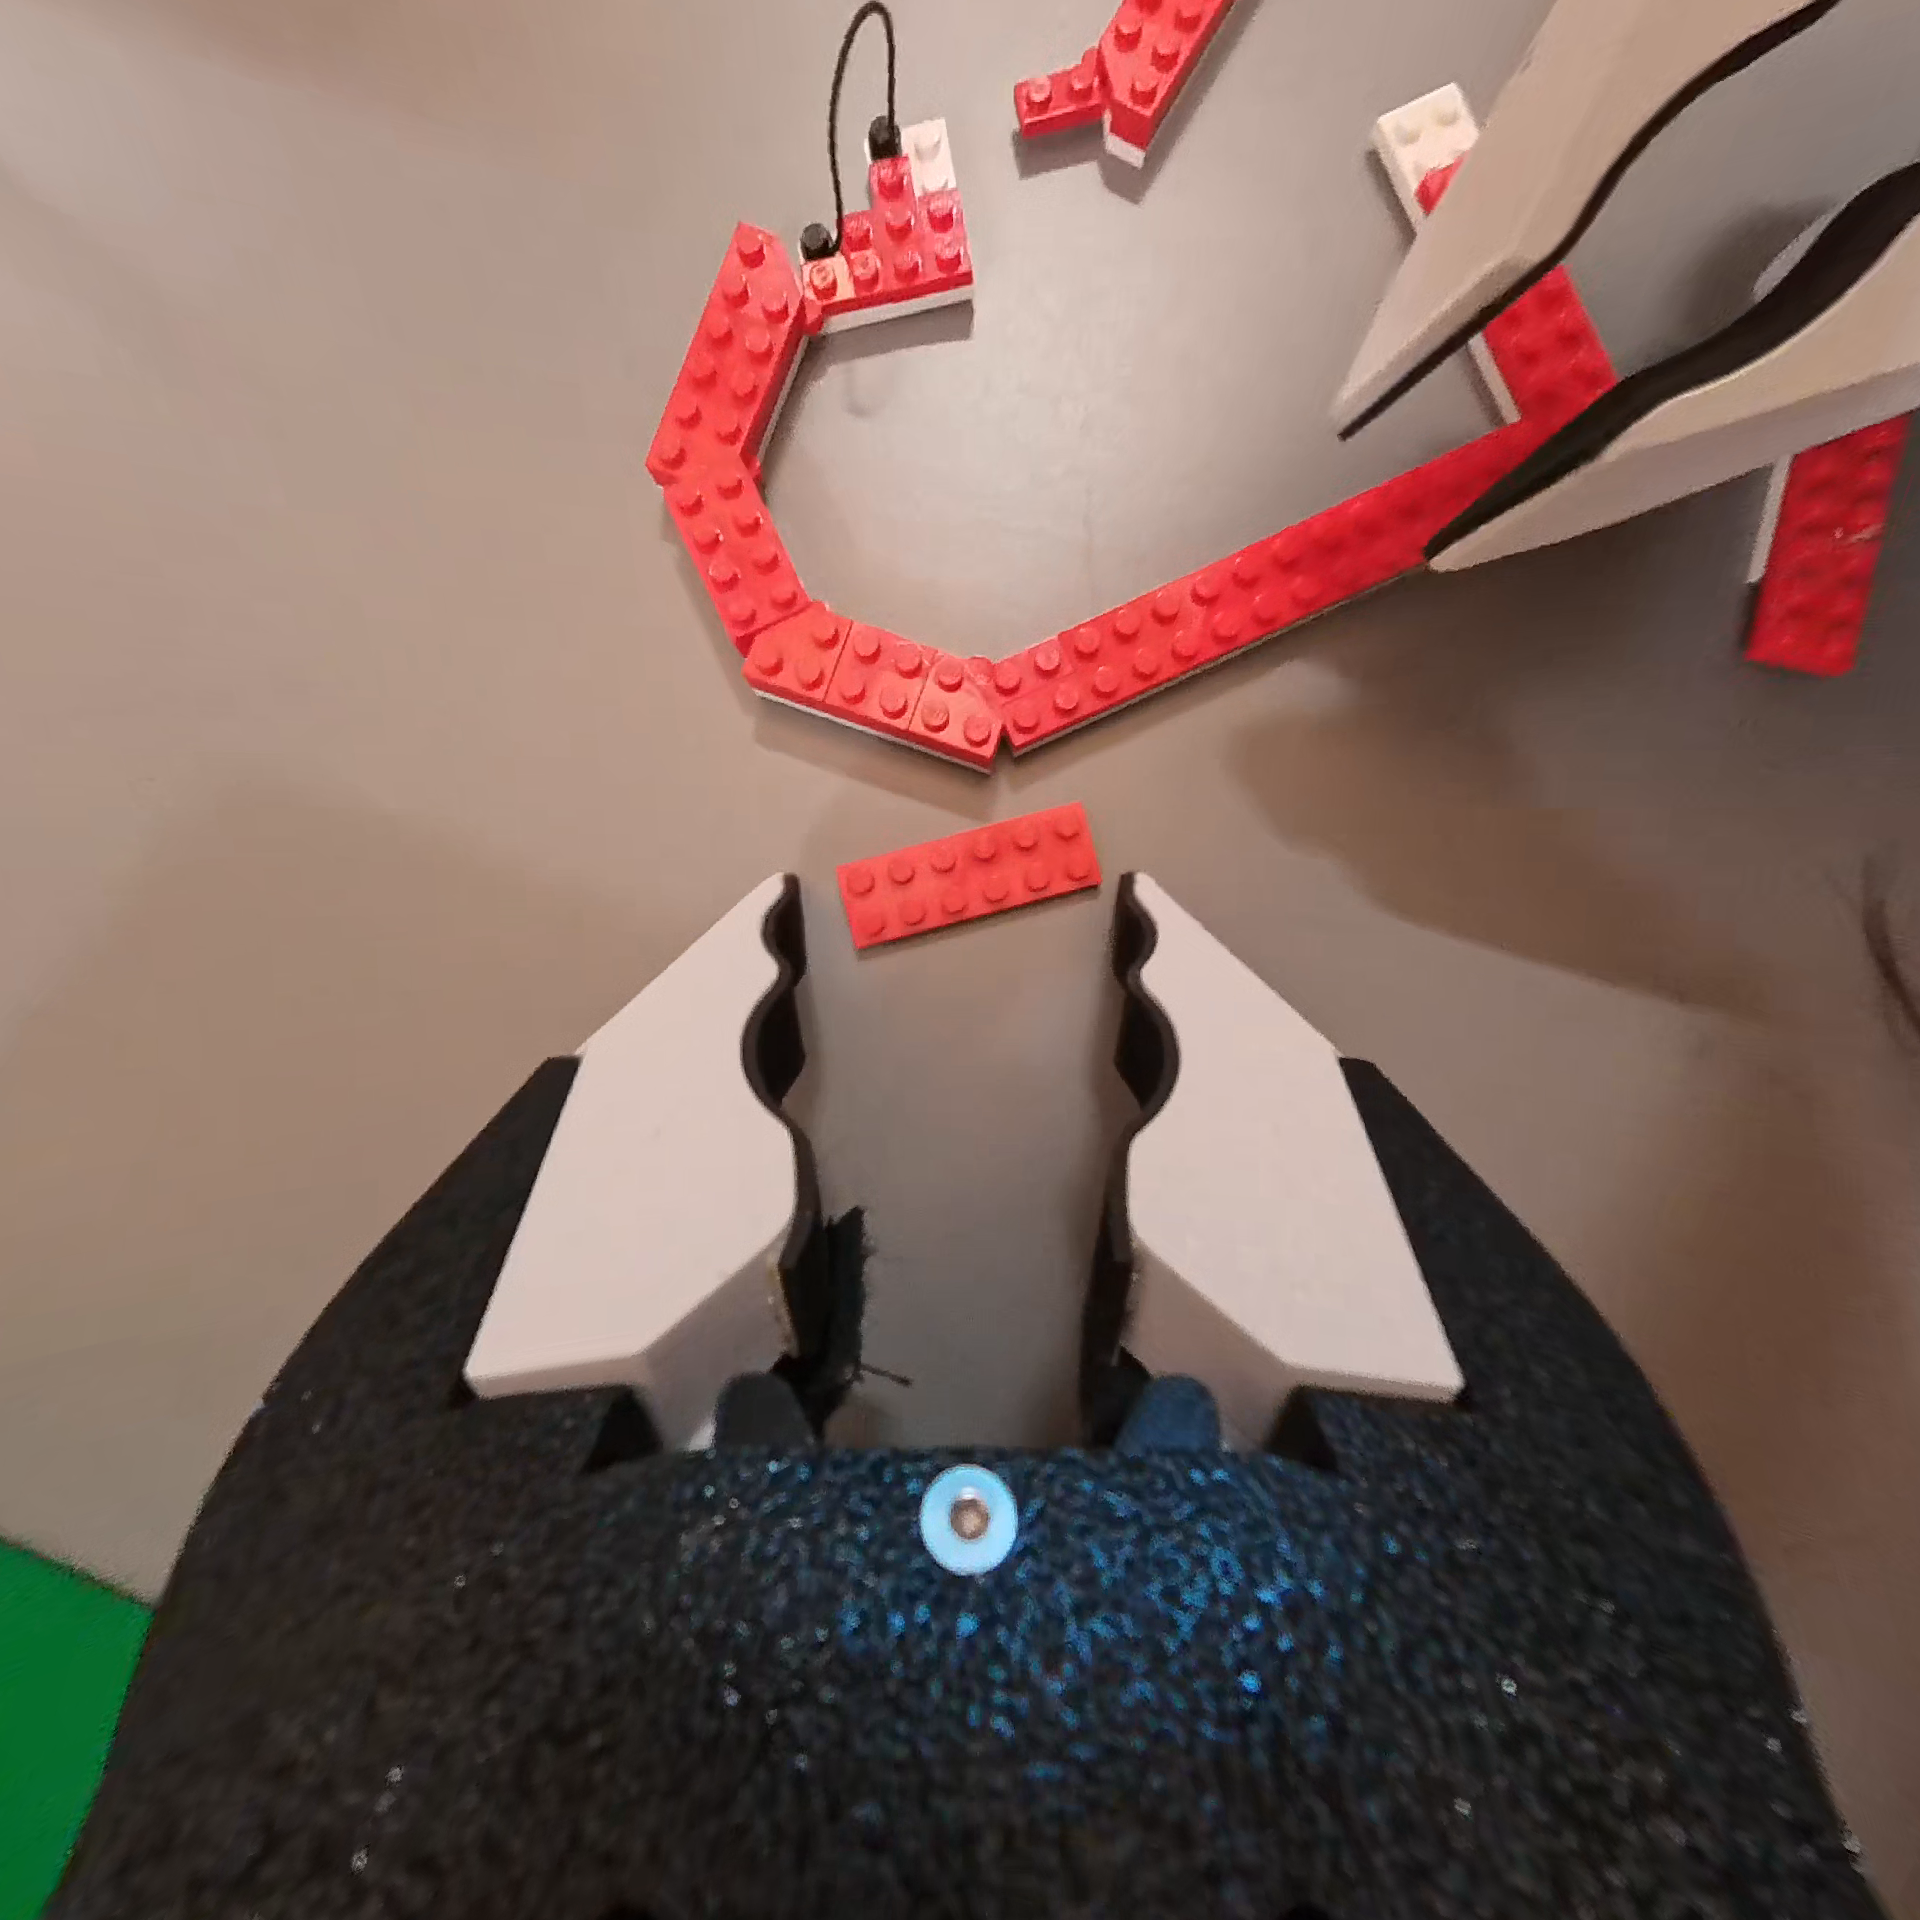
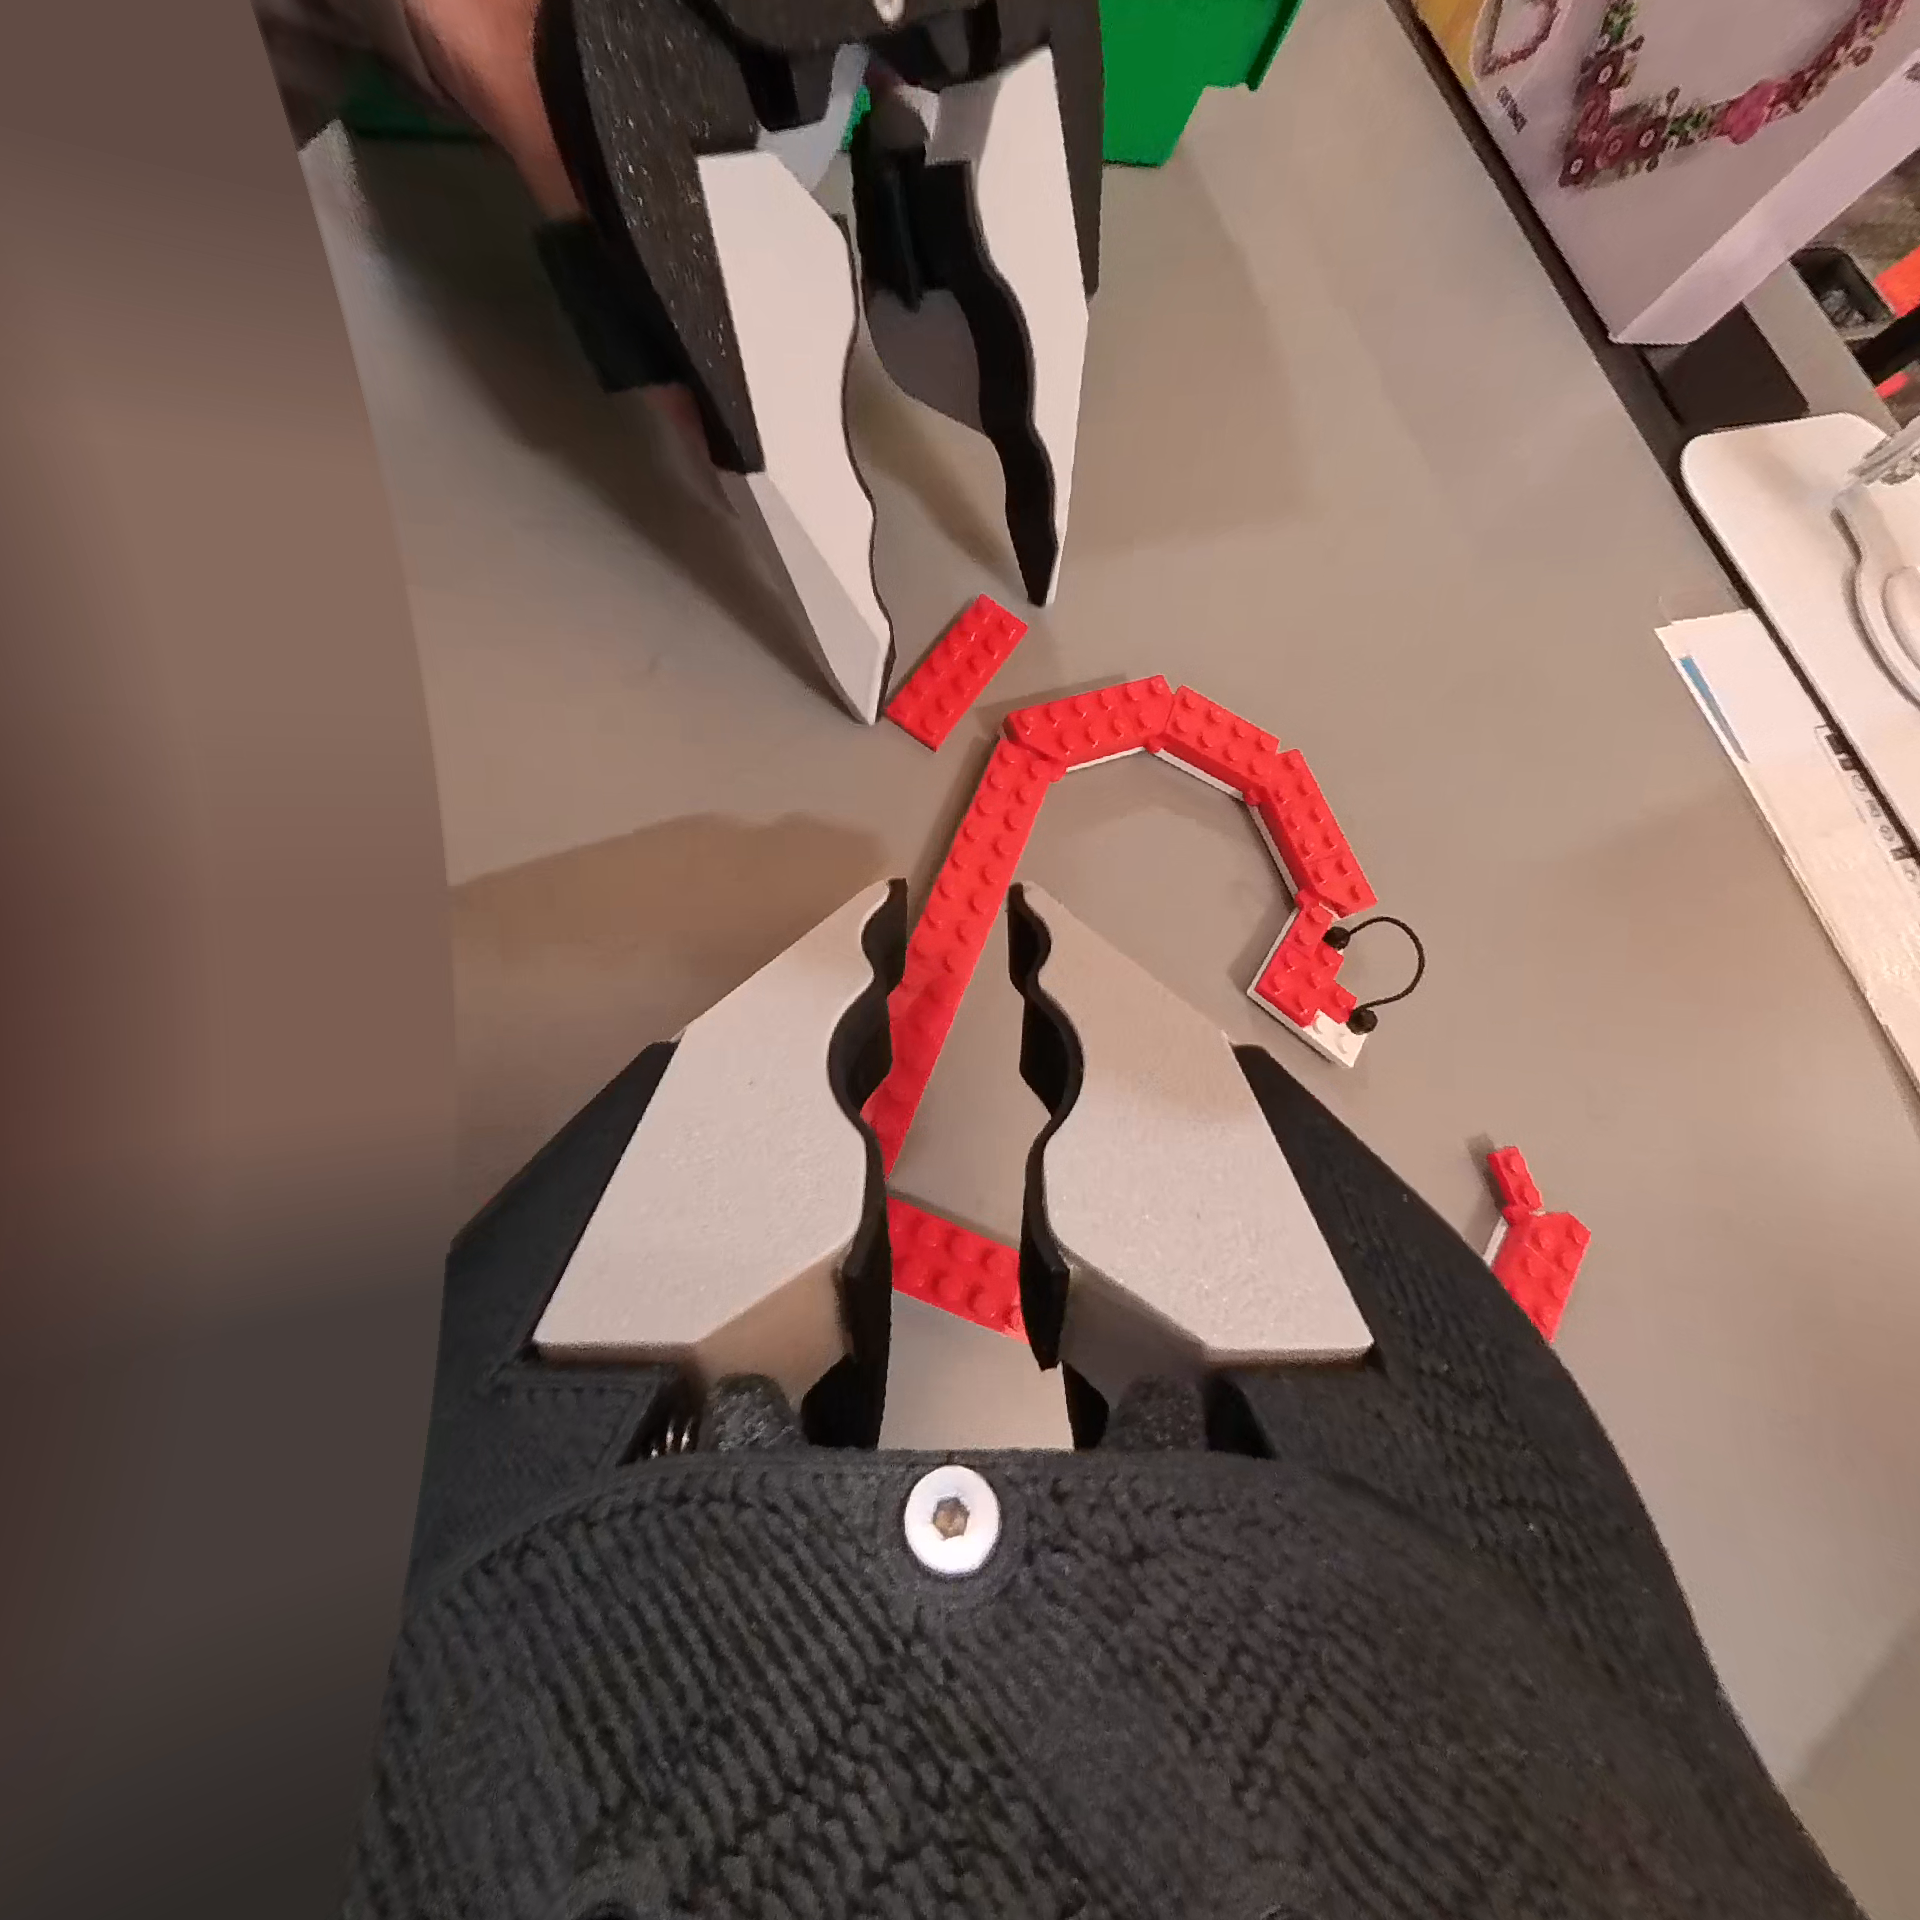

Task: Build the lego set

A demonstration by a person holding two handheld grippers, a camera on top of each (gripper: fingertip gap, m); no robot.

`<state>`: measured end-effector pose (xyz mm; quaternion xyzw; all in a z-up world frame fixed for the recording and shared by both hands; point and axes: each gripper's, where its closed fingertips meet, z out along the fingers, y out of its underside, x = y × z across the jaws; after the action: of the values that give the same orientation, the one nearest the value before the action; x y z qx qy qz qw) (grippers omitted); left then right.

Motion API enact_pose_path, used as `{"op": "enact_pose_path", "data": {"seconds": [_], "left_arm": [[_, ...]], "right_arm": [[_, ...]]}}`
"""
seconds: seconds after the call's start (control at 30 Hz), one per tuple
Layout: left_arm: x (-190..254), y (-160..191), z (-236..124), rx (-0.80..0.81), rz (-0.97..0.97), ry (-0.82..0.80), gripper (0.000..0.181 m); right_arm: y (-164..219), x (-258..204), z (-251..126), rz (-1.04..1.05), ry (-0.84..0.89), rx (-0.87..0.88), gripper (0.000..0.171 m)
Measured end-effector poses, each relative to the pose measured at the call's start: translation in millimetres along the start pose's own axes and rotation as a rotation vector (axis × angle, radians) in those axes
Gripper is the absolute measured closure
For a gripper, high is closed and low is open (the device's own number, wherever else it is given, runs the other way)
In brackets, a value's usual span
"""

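Note:
A loose red 2x6 plate (image 1: pixel 968 875) lies flat on the grey table, right at the tips of my left gripper (image 1: pixel 958 894), which is open and empty. The plate also shows in the right wrist view (image 2: pixel 956 670), between the left gripper's tips (image 2: pixel 956 657). Beyond it lies a curved chain of red plates on white ones (image 1: pixel 727 416), with a black cord loop (image 1: pixel 862 104) at its far end. My right gripper (image 2: pixel 954 891) is closed around the chain's long straight red strip (image 2: pixel 966 862). It shows at the upper right of the left wrist view (image 1: pixel 1392 488).
A small red wedge assembly (image 2: pixel 1538 1247) lies apart to the right and shows again in the left wrist view (image 1: pixel 1122 73). Another red plate (image 1: pixel 1823 551) and a white brick (image 1: pixel 1423 135) sit by the right gripper. A green bin (image 2: pixel 1184 73), a box (image 2: pixel 1714 156), a white tray (image 2: pixel 1787 499) and paper (image 2: pixel 1787 748) line the table edges. The red plate (image 1: pixel 1823 551) sits 9 centimetres or so from the ends of my right fingers.

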<state>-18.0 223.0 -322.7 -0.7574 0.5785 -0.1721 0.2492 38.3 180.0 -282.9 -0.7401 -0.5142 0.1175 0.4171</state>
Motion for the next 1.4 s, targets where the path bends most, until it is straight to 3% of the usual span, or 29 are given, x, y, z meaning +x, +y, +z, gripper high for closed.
{"op": "enact_pose_path", "data": {"seconds": [1.07,1.4], "left_arm": [[1.9,1.0,-3.5,-0.020,0.054,-0.017,0.133],[6.8,-23.2,-16.2,0.129,0.066,0.006,0.133]], "right_arm": [[-4.5,-1.2,-3.7,-0.005,0.019,0.007,0.158],[-0.2,-4.1,-0.4,0.010,-0.006,-0.009,0.158]]}}
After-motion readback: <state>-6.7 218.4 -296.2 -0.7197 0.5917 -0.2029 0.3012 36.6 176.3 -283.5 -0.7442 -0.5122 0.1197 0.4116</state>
